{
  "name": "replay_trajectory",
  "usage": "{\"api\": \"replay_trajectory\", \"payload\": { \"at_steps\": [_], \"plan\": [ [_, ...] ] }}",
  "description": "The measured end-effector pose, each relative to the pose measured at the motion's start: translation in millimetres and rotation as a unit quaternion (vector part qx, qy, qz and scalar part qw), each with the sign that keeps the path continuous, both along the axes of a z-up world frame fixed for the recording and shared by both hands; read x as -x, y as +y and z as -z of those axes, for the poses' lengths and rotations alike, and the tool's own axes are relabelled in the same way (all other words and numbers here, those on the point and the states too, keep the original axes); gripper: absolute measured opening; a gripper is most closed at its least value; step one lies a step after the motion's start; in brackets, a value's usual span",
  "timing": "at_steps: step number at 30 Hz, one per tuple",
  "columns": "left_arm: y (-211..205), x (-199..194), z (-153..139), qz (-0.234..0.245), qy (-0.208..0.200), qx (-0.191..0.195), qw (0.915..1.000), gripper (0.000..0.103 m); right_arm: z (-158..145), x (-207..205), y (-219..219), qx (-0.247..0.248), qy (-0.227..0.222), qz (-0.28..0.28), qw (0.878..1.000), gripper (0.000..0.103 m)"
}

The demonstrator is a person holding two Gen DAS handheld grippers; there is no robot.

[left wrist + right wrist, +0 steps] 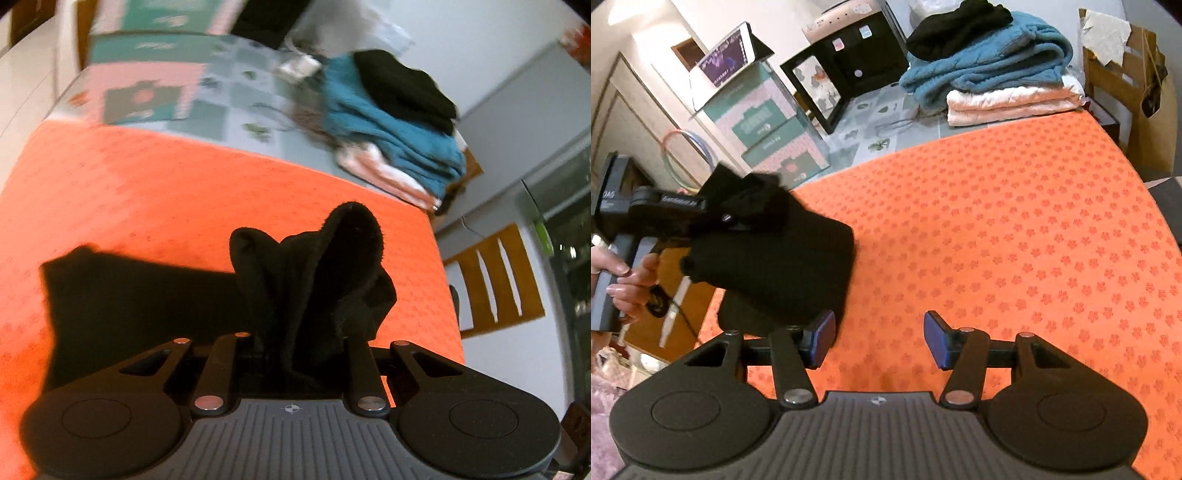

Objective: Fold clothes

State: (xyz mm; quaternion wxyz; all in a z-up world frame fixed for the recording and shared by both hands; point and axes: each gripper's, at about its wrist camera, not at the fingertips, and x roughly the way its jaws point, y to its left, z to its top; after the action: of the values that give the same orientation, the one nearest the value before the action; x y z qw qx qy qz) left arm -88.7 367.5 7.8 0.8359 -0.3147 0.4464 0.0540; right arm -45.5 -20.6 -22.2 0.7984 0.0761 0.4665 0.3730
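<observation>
A black garment (314,280) bunches up between the fingers of my left gripper (306,339), which is shut on it; the rest trails left over the orange mat (184,192). From the right wrist view the same black garment (786,269) hangs folded from the left gripper (738,218) at the mat's left edge, with a hand (628,280) on the handle. My right gripper (879,338) is open just above the orange mat (997,240), its blue pads (934,338) bare, the left pad close beside the garment's lower edge.
A stack of folded clothes (990,70), black on teal on pink-white, sits on the far side of the table (399,122). Boxes (768,122), a black cabinet (857,62) and a wooden chair (1123,96) stand beyond. Another chair back (491,280) is right of the table.
</observation>
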Motion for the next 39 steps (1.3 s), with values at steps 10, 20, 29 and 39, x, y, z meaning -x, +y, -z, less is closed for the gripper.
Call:
{"api": "replay_trajectory", "payload": {
  "at_steps": [10,20,29,39],
  "plan": [
    [91.7,44.5,43.6,-0.028,-0.027,0.091,0.9951,0.022,-9.5,6.7,31.6,0.05,0.01,0.017,0.999,0.06],
    [148.2,66.9,87.1,-0.059,-0.024,0.144,0.9875,0.049,-21.0,18.0,92.4,0.082,0.001,-0.014,0.997,0.06],
    [182.4,123.4,81.5,-0.123,-0.045,0.15,0.98,0.069,-25.4,25.8,192.5,0.094,-0.046,-0.104,0.989,0.06],
    [194.9,170.2,76.4,-0.157,-0.048,0.149,0.9751,0.071,-14.5,23.4,312.4,0.085,-0.098,-0.205,0.97,0.024]
  ]
}}
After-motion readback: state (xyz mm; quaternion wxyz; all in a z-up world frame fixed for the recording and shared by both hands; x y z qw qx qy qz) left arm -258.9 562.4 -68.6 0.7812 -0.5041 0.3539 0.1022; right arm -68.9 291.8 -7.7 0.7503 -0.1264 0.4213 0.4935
